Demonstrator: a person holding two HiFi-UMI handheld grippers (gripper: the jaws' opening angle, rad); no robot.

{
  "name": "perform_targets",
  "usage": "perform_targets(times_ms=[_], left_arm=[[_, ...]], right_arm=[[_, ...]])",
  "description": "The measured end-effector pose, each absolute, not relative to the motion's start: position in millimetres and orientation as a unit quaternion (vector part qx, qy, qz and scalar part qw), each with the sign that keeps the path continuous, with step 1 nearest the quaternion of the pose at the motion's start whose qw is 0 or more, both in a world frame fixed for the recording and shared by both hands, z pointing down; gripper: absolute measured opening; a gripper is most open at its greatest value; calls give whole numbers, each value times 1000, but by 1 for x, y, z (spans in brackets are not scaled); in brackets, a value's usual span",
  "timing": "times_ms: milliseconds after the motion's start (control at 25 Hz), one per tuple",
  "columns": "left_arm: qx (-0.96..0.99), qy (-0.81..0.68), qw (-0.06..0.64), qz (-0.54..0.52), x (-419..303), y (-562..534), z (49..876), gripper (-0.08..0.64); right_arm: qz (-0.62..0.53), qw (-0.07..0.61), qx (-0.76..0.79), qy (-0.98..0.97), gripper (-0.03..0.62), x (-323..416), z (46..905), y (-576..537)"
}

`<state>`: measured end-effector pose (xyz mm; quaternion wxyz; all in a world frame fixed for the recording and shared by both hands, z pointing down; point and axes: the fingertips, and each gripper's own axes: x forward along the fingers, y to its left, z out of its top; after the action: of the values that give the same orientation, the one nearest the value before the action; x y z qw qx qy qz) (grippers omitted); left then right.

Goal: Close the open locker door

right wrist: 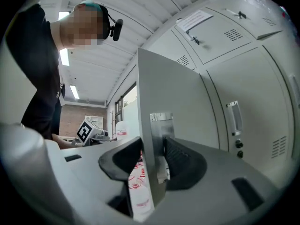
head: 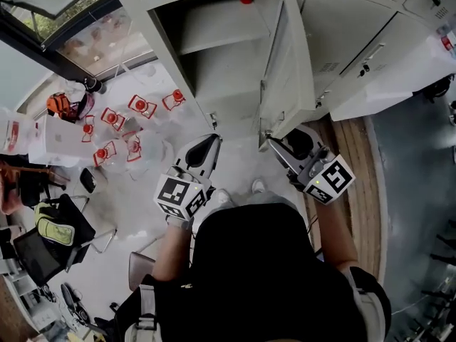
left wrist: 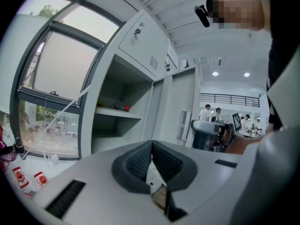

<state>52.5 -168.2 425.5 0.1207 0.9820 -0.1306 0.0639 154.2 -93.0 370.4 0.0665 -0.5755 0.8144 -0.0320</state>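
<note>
The open locker door (head: pixel 288 63) stands swung outward from the white locker (head: pixel 214 55), edge toward me. My right gripper (head: pixel 269 142) is at the door's lower edge. In the right gripper view the door (right wrist: pixel 168 93) and its metal latch plate (right wrist: pixel 161 121) pass between the jaws of the right gripper (right wrist: pixel 152 142); the pads flank the edge with a thin gap, not pressing. My left gripper (head: pixel 214 140) hovers in front of the locker opening, left of the door. Its pads (left wrist: pixel 140 161) meet at the tips with nothing between them.
A red-capped item (left wrist: pixel 126 108) lies on the locker shelf. Red-capped water bottles (head: pixel 114 120) and a white box (head: pixel 60 137) lie on the floor to the left, with bags and a chair (head: pixel 50 226) nearer. Closed lockers (head: pixel 342 27) flank the right; people (left wrist: pixel 211 112) stand far back.
</note>
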Motion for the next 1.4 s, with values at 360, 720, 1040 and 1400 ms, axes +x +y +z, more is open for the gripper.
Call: perform_targets(times_ms=[360,720,1040,1400], left_arm=[[968,-205,129,63,11,-195,432,23],[947,-286,134,63,-30,-223,435,23],[926,-349,133,57,-64,-233,441,23],[907,-396,130,57,-77,-236,436,23]], right_arm=[[-44,66,-499,863,164,113,376,-141],[-41,75,-439,895,142,96,377,-197],[-46,94,-430,897,63,91,385,-243],[-47,103,-453,884,54,106,381,-305]])
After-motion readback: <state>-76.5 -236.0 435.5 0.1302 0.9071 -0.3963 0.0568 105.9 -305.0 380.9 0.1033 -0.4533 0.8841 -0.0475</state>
